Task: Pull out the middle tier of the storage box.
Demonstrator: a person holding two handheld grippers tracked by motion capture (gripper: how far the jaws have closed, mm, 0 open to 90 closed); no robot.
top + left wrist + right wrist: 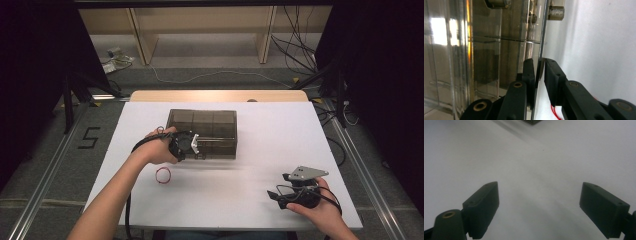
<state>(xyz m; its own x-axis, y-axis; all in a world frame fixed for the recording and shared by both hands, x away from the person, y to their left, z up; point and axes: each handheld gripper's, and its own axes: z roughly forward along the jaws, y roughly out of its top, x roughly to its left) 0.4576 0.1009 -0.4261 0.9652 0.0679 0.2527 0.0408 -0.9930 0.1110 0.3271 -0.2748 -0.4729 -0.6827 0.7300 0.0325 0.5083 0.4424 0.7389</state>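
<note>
A smoky clear plastic box (205, 122) stands on the white table (270, 135). My left gripper (194, 146) is at the box's near side. In the left gripper view its jaws (539, 62) straddle a thin clear panel (543, 37) of the box (486, 50); one pad lies against it, and a thin strip of light shows beside the other. A small red ring (162, 175) lies on the table near the left hand, and its edge (554, 111) shows under the jaws. My right gripper (274, 196) rests at the front right, open, with bare table between its jaws (539, 195).
A small metal fitting (556, 12) sits on the box's panel edge. Beyond the table's far edge are a wooden frame (200, 30) and loose cables (295, 45) on the floor. Dark stands flank the table on both sides.
</note>
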